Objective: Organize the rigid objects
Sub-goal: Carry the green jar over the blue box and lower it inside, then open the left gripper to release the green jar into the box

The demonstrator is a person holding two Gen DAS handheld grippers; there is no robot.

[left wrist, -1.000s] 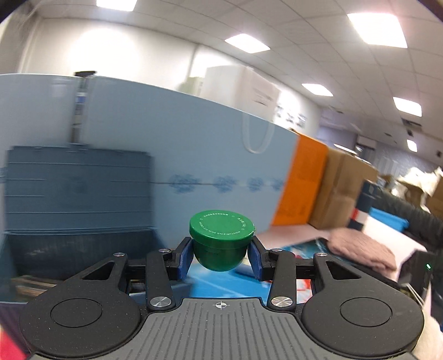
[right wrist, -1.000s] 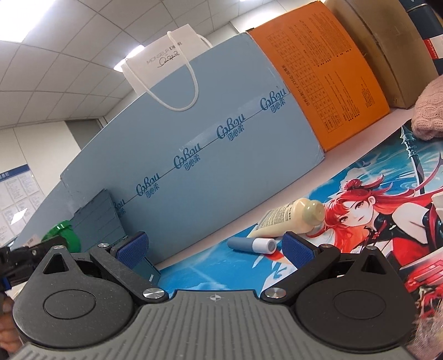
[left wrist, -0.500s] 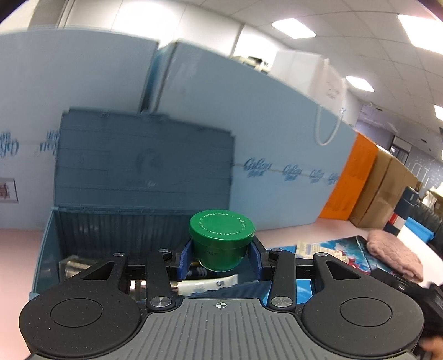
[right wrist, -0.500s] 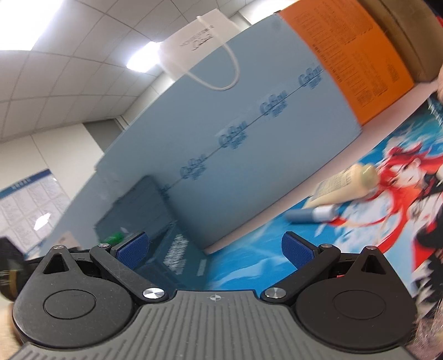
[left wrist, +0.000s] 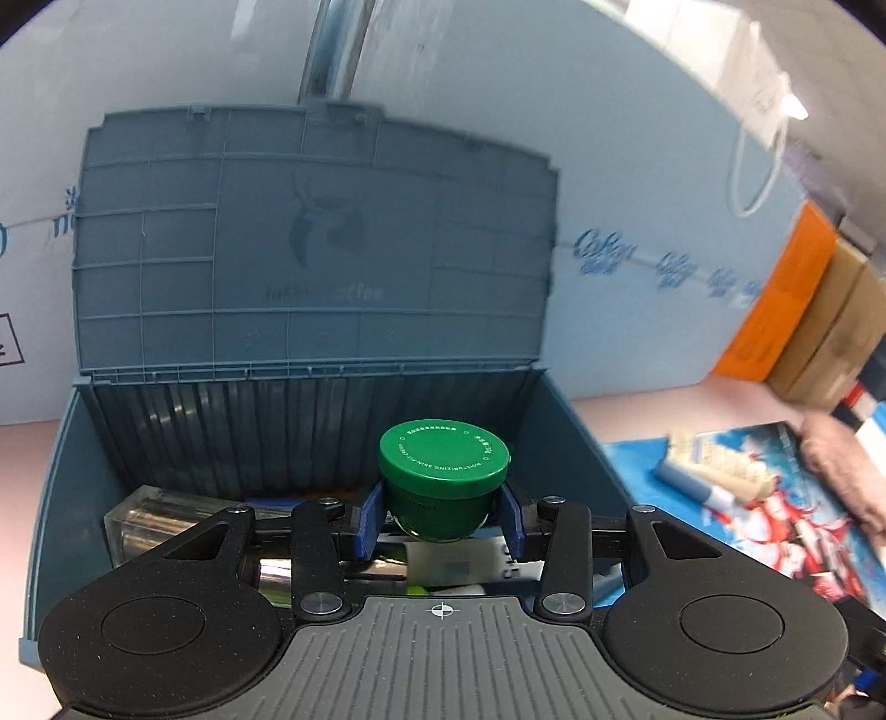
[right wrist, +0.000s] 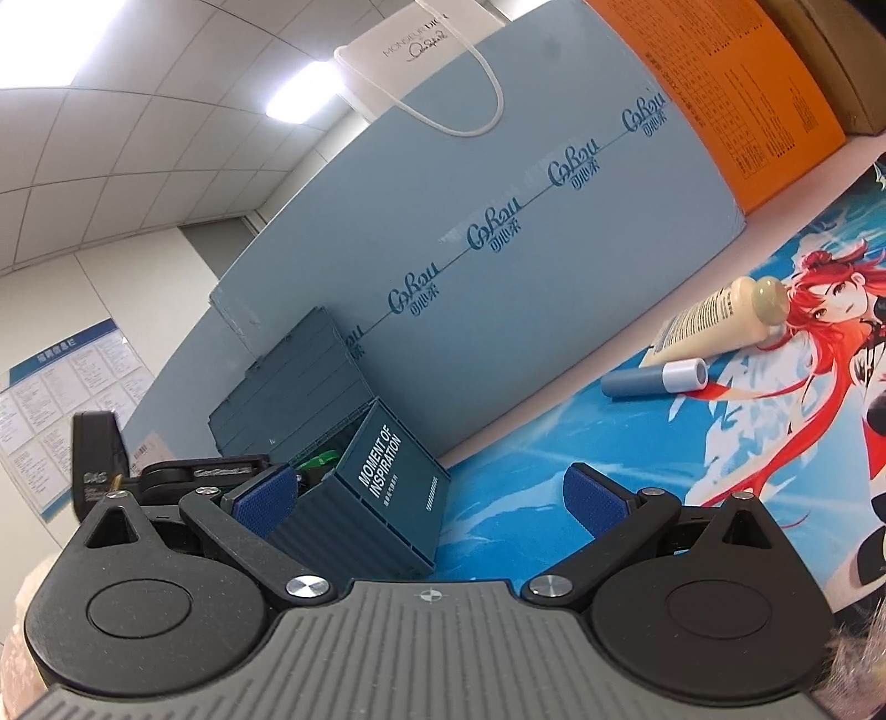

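Note:
A green-lidded jar point(left wrist: 443, 476) is clamped between the blue pads of my left gripper point(left wrist: 442, 518), which hangs over the open blue-grey storage box point(left wrist: 55, 471). The box's lid point(left wrist: 310, 243) stands up against the blue board behind. Inside lie a clear case point(left wrist: 149, 526) and other items, partly hidden by the gripper. In the right wrist view my right gripper point(right wrist: 432, 495) is open and empty, to the right of the same box point(right wrist: 382, 487). A cream tube point(right wrist: 720, 321) and a blue-and-white stick point(right wrist: 653, 379) lie on the printed mat.
A large light-blue board point(right wrist: 526, 232) leans behind the box, with an orange carton point(right wrist: 764, 94) and brown cartons beside it. A white paper bag point(right wrist: 410, 44) stands behind the board. The illustrated mat point(right wrist: 720, 443) covers the table to the right; a pink cloth point(left wrist: 841, 459) lies on it.
My left gripper carried the green jar leftwards and tilted down, coming over the open box. The right gripper's view swung left, bringing the box in front of its left finger.

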